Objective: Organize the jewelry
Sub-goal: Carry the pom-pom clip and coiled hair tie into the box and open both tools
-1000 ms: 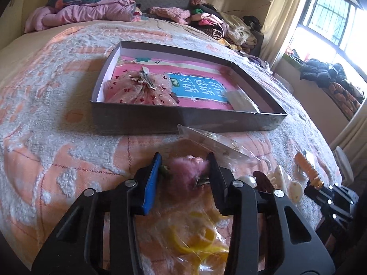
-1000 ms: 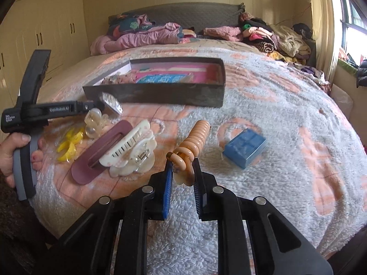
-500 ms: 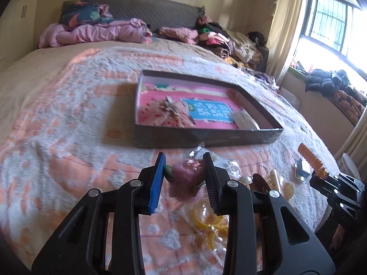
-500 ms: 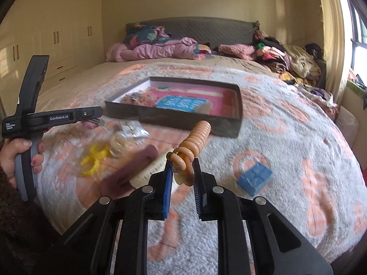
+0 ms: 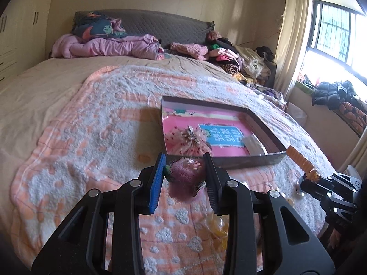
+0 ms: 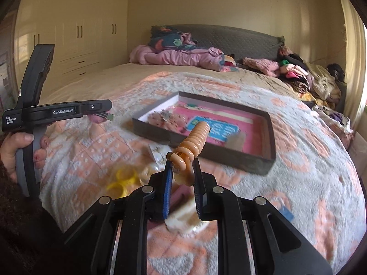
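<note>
1. The left tool [image 5: 184, 178] is pinching a fuzzy pink hair clip [image 5: 186, 178] between its pads; a second ago its jaws were a shade wider and the clip was low over the blanket, now it is riding higher with the grip settled.
2. The right tool [image 6: 182, 178] is pinching an orange spiral hair tie [image 6: 195, 142] by its looped end, the coil sticking forward; it too is being carried higher than a second ago.
3. The dark shallow box [image 5: 263, 161] is lying on the bed just ahead of both tools, a pink lining and a glittery bow [image 5: 188, 139] already inside.
4. Yellow rings [image 6: 122, 181] and a pale claw clip [image 6: 183, 220] are waiting on the blanket [image 5: 91, 137] beneath.
5. Both pieces are now lifted clear, so dropping them into the box looks like the next step.
</note>
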Available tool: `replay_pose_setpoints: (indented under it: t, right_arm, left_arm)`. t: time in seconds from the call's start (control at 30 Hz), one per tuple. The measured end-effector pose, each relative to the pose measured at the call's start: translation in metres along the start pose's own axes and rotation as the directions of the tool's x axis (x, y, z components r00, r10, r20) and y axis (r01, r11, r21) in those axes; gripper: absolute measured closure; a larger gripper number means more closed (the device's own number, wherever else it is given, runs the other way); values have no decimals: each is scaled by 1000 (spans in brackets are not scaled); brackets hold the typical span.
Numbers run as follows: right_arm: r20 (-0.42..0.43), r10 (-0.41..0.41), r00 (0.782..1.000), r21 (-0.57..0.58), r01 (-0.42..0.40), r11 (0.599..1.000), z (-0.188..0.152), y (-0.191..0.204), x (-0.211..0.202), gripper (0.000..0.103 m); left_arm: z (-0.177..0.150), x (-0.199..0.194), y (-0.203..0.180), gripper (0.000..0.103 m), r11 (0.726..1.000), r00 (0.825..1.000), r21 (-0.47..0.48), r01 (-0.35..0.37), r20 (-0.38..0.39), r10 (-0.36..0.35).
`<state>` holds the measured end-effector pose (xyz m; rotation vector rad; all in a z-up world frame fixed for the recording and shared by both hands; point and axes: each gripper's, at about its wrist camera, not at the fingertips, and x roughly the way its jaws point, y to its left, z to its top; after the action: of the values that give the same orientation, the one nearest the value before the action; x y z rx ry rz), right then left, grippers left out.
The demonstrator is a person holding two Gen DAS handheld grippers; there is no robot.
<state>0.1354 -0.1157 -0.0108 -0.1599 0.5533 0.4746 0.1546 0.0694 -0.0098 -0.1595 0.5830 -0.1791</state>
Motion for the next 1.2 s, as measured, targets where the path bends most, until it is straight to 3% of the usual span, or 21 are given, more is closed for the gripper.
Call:
replay_pose_setpoints:
  t: [0.33,0.7,1.2]
  right_arm:
    - [58,4,998,16,-5,1000,33,-13,9,87]
    - [103,-61,993,65,55,996,53,-52,13,87]
    - [29,-129,991,116,124,985,42,-104,48,86]
  left_arm:
    - [27,1,-8,78,1000,999,16,9,45,-10]
    - [50,32,-34,78,997,998,57,52,37,-54]
    - [49,106,-73,78,988,994,120,99,-66,-92]
